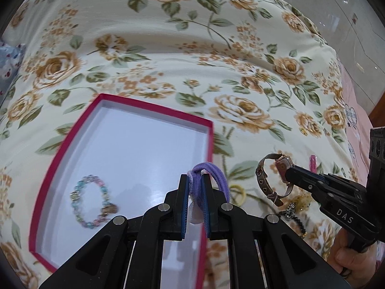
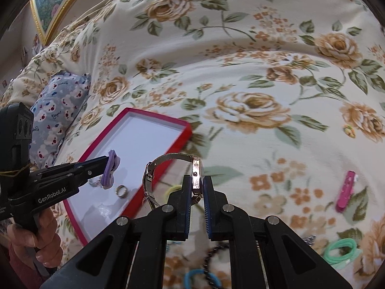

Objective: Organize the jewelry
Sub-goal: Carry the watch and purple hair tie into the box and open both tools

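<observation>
Transport is the step in hand: each gripper carries one piece toward the red box [image 1: 57, 161], which lies on the flowered bedspread [image 1: 168, 55] of a bed. The left gripper [image 1: 195, 183] has its jaws clenched on a purple hair tie [image 1: 214, 172]; in the left wrist view the tie hangs over the box's right part, above the white floor, near its wall at 3 o'clock. The right gripper [image 2: 197, 185] has its jaws clamped on the case of a wristwatch [image 2: 196, 171], whose mesh band loops out toward 9 o'clock; it is just outside the box, at 3 o'clock from the red wall.

Inside the box a beaded bracelet [image 1: 92, 202] already lies, and a ring [image 2: 121, 189] as well. On the bedspread there wait a pink clip [image 2: 346, 191], a green hair tie [image 2: 341, 250], a blue hair tie [image 2: 201, 277], a yellow hair tie [image 1: 237, 193] and a dark beaded chain [image 1: 294, 214].

The next move, as I judge, calls for lowering the purple tie onto a free spot, away from the bracelet, and releasing it there; the watch then must cross the wall without the band catching on it.

Both grippers point steeply down, side by side, each held at its handle by a hand [image 2: 31, 238].
</observation>
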`<state>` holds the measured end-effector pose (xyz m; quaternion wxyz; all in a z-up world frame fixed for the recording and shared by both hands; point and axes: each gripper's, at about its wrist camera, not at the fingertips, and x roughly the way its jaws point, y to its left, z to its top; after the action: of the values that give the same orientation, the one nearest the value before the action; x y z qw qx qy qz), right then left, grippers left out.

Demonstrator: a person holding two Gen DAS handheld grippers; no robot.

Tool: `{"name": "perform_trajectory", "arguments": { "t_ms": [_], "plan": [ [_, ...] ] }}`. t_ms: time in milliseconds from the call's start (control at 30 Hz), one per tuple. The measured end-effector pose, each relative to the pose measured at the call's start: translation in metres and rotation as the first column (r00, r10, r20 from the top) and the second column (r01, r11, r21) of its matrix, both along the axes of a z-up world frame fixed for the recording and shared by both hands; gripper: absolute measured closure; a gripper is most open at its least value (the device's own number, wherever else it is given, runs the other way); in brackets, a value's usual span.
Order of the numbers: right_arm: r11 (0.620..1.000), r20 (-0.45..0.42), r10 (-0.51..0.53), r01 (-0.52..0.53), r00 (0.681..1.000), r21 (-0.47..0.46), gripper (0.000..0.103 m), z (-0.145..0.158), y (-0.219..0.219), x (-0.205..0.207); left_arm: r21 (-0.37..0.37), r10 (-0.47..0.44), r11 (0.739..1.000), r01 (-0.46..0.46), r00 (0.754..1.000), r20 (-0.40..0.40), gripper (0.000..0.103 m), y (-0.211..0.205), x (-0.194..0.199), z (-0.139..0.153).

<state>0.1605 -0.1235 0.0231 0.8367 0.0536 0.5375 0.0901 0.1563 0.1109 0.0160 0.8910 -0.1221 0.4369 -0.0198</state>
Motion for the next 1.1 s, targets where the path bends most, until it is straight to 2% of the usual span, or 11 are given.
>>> {"name": "perform_trajectory", "arguments": {
  "t_ms": [533, 933, 1100],
  "plan": [
    [0.993, -0.007, 0.116, -0.115, 0.993, 0.039, 0.094, -0.017, 0.070, 0.024, 0.039, 0.098, 0.994, -0.098, 0.995, -0.017, 0.094, 0.053, -0.004, -0.005],
    [0.982, -0.068, 0.189, -0.189, 0.980, 0.008, 0.094, -0.056, 0.110, 0.052, 0.120, 0.127, 0.986, -0.120, 0.990, -0.057, 0.094, 0.075, 0.036, -0.027],
    [0.977, -0.089, 0.212, -0.214, 0.973, -0.020, 0.094, -0.066, 0.116, 0.060, 0.172, 0.118, 0.980, -0.102, 0.989, -0.084, 0.094, 0.076, 0.054, -0.040]
  ]
}}
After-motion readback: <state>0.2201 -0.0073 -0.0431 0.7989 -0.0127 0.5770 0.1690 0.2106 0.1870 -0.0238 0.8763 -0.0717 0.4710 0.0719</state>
